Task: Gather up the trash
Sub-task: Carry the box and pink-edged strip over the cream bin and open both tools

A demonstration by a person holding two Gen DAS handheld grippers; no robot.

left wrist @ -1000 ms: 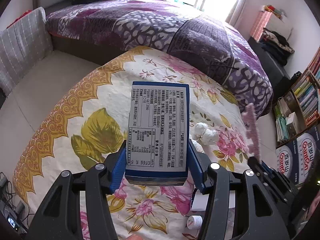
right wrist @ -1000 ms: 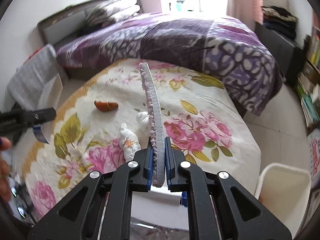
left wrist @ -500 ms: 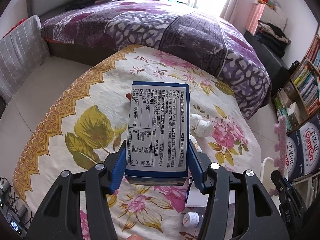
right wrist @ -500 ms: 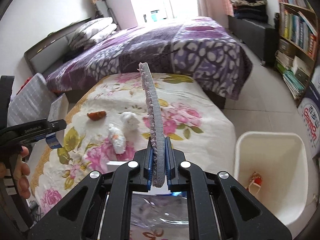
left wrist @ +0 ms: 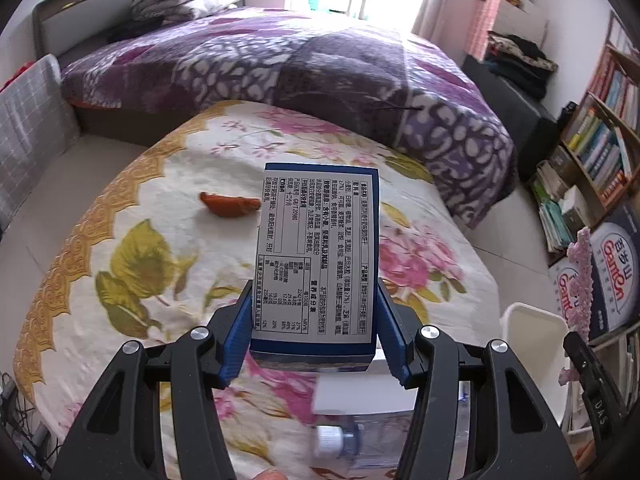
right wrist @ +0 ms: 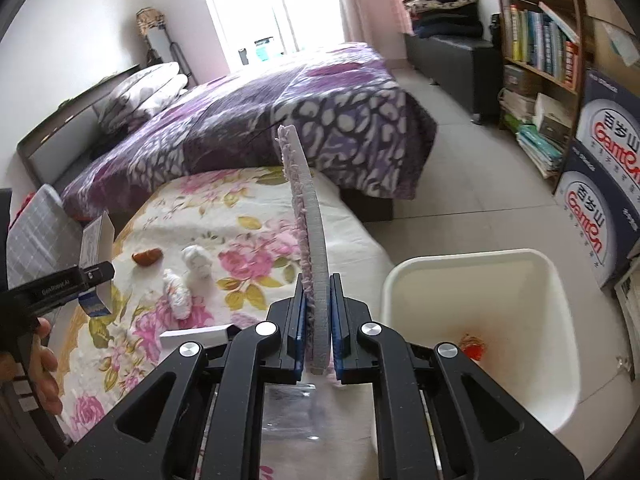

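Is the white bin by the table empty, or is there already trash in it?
Not empty. In the right wrist view the white bin is open-topped and mostly bare inside, with one small red-orange scrap lying at its bottom.

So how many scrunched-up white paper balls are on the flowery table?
2. One paper ball sits near the orange peel; the other paper ball lies just in front of it. More could be hidden behind the grippers.

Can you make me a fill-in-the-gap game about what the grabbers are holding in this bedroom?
1. The left gripper has its jaws shut on a blue and white ____.
2. The right gripper pinches a thin pink and grey pad, standing on its ____.
3. The white bin stands on the ____, beside the flowery cover.
4. The orange peel lies on the flowery ____.

Missing words: box; edge; floor; cover
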